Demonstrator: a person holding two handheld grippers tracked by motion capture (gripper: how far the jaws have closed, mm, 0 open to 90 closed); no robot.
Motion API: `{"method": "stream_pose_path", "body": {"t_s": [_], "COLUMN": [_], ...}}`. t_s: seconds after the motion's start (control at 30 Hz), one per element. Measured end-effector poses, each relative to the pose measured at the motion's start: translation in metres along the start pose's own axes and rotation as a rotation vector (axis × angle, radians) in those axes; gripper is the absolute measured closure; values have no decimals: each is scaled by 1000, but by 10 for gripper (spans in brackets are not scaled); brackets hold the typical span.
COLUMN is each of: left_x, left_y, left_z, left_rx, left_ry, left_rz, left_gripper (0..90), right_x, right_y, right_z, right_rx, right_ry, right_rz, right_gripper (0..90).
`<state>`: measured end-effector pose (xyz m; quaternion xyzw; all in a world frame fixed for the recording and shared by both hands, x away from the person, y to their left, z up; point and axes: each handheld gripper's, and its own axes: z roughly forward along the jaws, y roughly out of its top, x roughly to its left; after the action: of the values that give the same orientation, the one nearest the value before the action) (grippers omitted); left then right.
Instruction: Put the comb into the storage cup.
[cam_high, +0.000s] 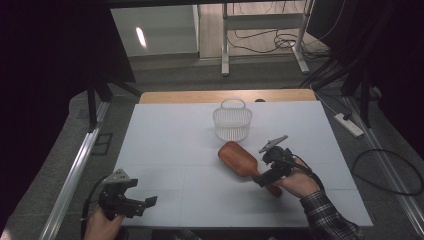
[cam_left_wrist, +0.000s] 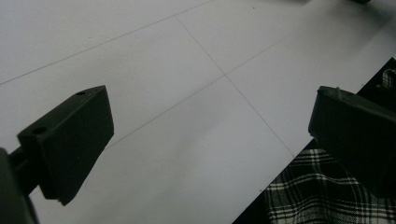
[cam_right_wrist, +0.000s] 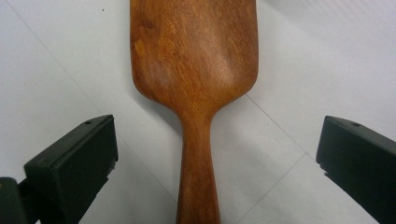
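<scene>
While the right hand comes in from the near edge of the white table, wrist cocked and plaid sleeve trailing behind, the right gripper sits low over the handle of the wooden brush. Jaws spread wide, one on each side of the handle, not touching it; brush released and lying flat on the table. In the right gripper view the handle runs straight up between the jaws to the broad paddle head, back of the head facing up.

Brush long axis: diagonal in the high view, head toward the white basket, handle toward the right hand. Head lies just in front of the basket, near but apart; whether bristles face down cannot be confirmed, though the smooth wooden back suggests so.

Left hand well to the near left of the basket, at the table's near edge, forearm low. Left gripper held roughly level, pointing toward the brush side. Jaws apart, nothing between them, bare table beneath.

Basket upright, handle loop on its far side.
</scene>
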<state>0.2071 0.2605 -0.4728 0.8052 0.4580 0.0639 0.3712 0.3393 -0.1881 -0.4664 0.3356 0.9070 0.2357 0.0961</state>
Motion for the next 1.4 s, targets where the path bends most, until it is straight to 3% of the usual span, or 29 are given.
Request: {"method": "stream_pose_path", "body": {"t_s": [0.17,0.27,1.03,1.4], "left_x": [0,0,0,0], "left_y": [0,0,0,0], "left_z": [0,0,0,0], "left_rx": [1,0,2,2], "left_ry": [0,0,-2,-2], "left_rz": [1,0,1,1], "left_gripper": [10,10,10,10], "right_x": [-1,0,4,4], "right_y": [-1,-2,-8,-7], "right_z": [2,7,34,37], "right_rx": [-6,-5,122,141], "right_ry": [16,18,-22,-11], "right_rz": [6,35,-3,-8], "right_gripper": [0,0,0,0]}}
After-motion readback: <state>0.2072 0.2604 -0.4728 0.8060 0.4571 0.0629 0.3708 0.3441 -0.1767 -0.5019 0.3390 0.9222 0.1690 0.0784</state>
